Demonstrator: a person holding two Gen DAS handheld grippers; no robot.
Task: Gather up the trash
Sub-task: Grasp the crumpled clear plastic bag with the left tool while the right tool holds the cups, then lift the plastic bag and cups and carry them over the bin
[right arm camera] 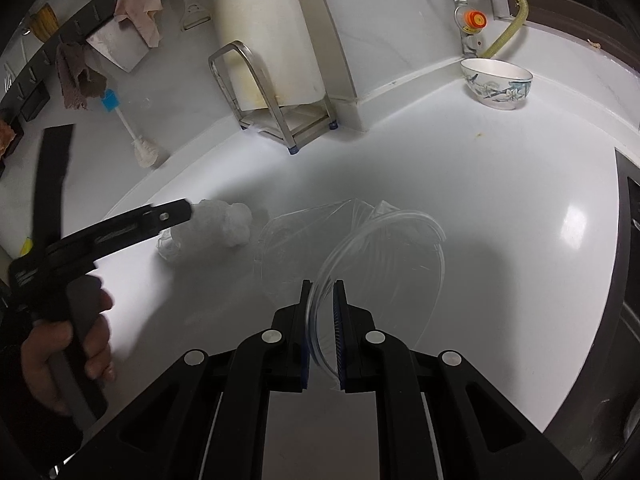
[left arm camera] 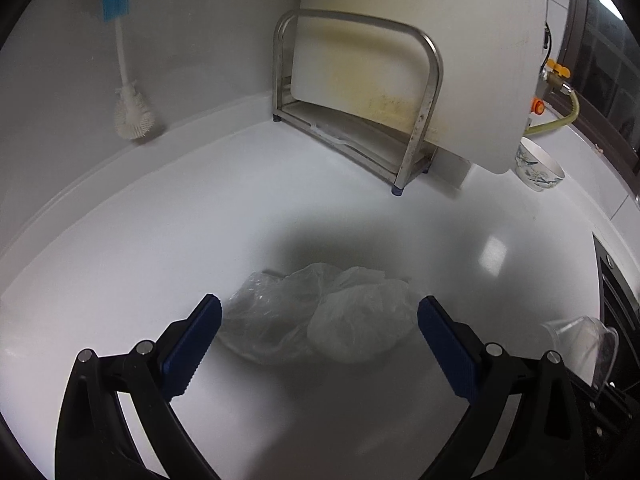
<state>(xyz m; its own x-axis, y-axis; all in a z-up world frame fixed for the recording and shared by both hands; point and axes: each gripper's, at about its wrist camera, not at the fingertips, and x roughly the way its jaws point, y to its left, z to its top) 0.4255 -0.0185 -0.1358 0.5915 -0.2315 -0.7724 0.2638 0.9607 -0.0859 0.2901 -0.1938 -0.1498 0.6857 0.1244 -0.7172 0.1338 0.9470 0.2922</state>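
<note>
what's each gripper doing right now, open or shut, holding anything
left gripper: open, empty, straddling the crumpled plastic bag.
right gripper: shut on the clear plastic cup rim.

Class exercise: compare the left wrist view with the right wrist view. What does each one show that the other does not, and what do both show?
Only the left wrist view shows the left gripper from behind, its blue pads open on either side of the crumpled plastic bag.

Only the right wrist view shows the right gripper shut on the rim of the clear plastic cup, the person's hand, and cloths hanging on the wall.

Both show the bag, the cup, the white countertop, the metal rack, the patterned bowl and the brush.
</note>
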